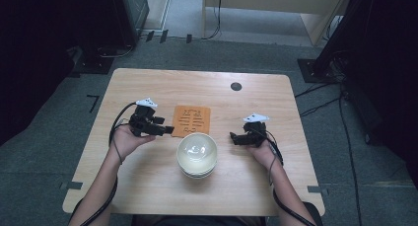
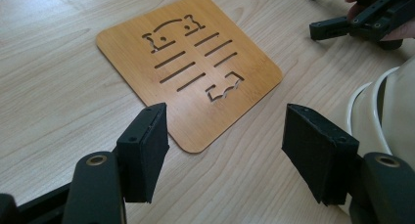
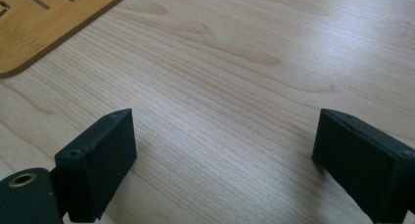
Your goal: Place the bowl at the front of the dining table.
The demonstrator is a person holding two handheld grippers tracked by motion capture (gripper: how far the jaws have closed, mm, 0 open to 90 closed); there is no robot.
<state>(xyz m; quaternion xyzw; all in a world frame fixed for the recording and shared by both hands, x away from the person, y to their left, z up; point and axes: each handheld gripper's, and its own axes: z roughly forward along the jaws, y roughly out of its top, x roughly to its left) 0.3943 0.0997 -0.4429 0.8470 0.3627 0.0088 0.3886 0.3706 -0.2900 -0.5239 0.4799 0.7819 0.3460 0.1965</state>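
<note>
A square orange-brown wooden trivet (image 1: 191, 120) with slot and animal cut-outs lies flat at the table's middle. Just in front of it stands a stack of white bowls (image 1: 197, 154). My left gripper (image 1: 168, 130) hovers left of the trivet, pointing right at its near-left edge, jaws open and empty. In the left gripper view the trivet (image 2: 191, 67) lies beyond the open jaws, its near corner between them, and a bowl rim (image 2: 377, 111) shows at right. My right gripper (image 1: 232, 137) rests right of the bowls, open, over bare wood (image 3: 225, 87); the trivet's corner (image 3: 44, 23) shows top left.
The light wooden table (image 1: 148, 186) has a dark round grommet (image 1: 236, 86) near its far edge. Grey floor surrounds it, with dark equipment and cables at left and right. The other gripper (image 2: 359, 23) shows top right in the left gripper view.
</note>
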